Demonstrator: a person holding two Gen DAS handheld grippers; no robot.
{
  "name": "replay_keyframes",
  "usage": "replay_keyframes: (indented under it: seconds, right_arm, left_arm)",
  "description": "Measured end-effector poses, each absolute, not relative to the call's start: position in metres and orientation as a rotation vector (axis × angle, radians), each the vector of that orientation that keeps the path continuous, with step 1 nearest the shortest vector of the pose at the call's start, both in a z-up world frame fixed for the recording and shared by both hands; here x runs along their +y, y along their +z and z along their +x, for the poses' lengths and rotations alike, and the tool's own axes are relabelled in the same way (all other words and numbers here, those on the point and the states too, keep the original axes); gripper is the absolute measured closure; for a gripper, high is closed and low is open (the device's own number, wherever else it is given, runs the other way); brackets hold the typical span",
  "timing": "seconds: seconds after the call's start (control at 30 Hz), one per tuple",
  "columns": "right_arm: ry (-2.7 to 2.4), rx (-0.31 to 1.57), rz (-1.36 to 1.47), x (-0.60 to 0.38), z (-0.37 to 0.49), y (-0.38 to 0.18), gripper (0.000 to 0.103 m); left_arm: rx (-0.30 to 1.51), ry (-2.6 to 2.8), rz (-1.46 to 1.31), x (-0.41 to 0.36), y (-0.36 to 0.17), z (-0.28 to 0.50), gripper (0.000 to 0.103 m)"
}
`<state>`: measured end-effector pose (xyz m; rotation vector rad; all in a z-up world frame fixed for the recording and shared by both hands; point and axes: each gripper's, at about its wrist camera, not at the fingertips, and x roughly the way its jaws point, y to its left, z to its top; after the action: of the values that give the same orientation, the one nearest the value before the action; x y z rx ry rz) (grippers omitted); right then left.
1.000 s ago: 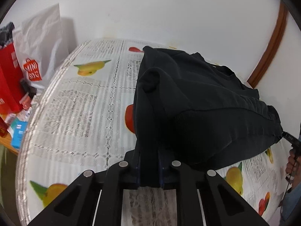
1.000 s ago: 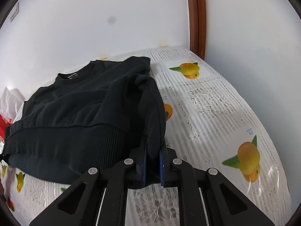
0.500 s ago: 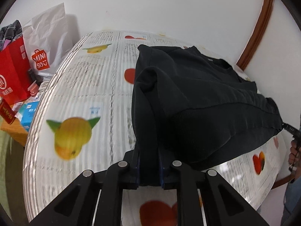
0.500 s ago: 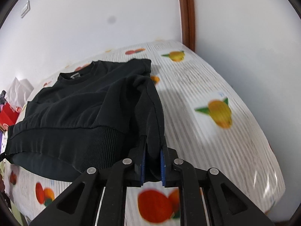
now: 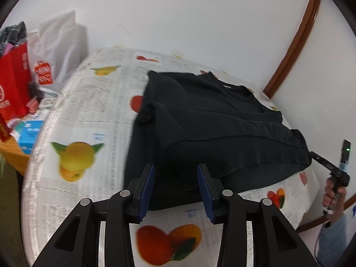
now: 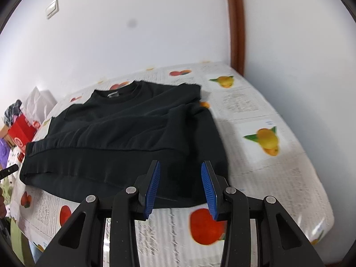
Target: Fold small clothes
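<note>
Both my grippers have let go. A second ago the left gripper and right gripper pinched the black sweater by its hem corners; their jaws have just been opening, pads now apart, nothing pressed. Sweater lies folded mid-frame on the fruit-print tablecloth, hem sagged down nearest me.

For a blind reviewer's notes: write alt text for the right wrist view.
A black sweatshirt lies on a fruit-print tablecloth, neckline toward the far wall. The right gripper, whose jaws have just been opening, stands open at its near hem with nothing pinched. A red bag sits at far left.
</note>
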<state>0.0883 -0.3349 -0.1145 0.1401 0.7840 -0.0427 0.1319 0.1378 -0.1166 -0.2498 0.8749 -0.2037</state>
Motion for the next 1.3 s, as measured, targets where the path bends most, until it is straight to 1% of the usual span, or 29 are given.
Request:
replay_keyframes:
  seconds: [0.2, 0.33, 0.37, 0.4, 0.47, 0.67, 0.8, 0.9, 1.07, 1.23, 1.3]
  right_arm:
    - [-0.055, 0.834, 0.182, -0.329, 0.118, -0.136, 0.065]
    - [-0.073, 0.835, 0.238, -0.33, 0.131, -0.144, 0.065]
    - [-0.077, 0.827, 0.242, -0.329, 0.133, -0.144, 0.069]
    - [-0.075, 0.816, 0.235, -0.327, 0.133, -0.144, 0.082]
    - [-0.053, 0.799, 0.214, -0.322, 0.134, -0.141, 0.092]
    - [0.0, 0.668, 0.28, -0.329, 0.129, -0.106, 0.093]
    - [-0.006, 0.609, 0.305, -0.336, 0.143, -0.087, 0.094]
    - [-0.003, 0.591, 0.318, -0.338, 0.159, -0.081, 0.094]
    - [-0.015, 0.596, 0.283, -0.333, 0.191, -0.085, 0.094]
    - [-0.053, 0.659, 0.259, -0.333, 0.224, -0.107, 0.094]
    - [-0.068, 0.7, 0.266, -0.336, 0.235, -0.118, 0.093]
  left_arm:
    - [0.931, -0.233, -0.27, 0.125, -0.135, 0.156, 0.065]
    - [0.938, -0.245, -0.281, 0.12, -0.141, 0.166, 0.067]
    - [0.929, -0.245, -0.275, 0.118, -0.14, 0.167, 0.076]
    - [0.92, -0.244, -0.268, 0.118, -0.137, 0.166, 0.09]
    - [0.875, -0.247, -0.247, 0.117, -0.126, 0.162, 0.096]
    - [0.758, -0.273, -0.252, 0.117, -0.091, 0.159, 0.097]
    - [0.729, -0.254, -0.266, 0.114, -0.082, 0.178, 0.097]
    - [0.74, -0.237, -0.305, 0.116, -0.082, 0.201, 0.097]
    - [0.791, -0.196, -0.297, 0.114, -0.093, 0.238, 0.096]
    - [0.835, -0.181, -0.297, 0.114, -0.11, 0.264, 0.095]
    - [0.845, -0.18, -0.292, 0.115, -0.115, 0.272, 0.093]
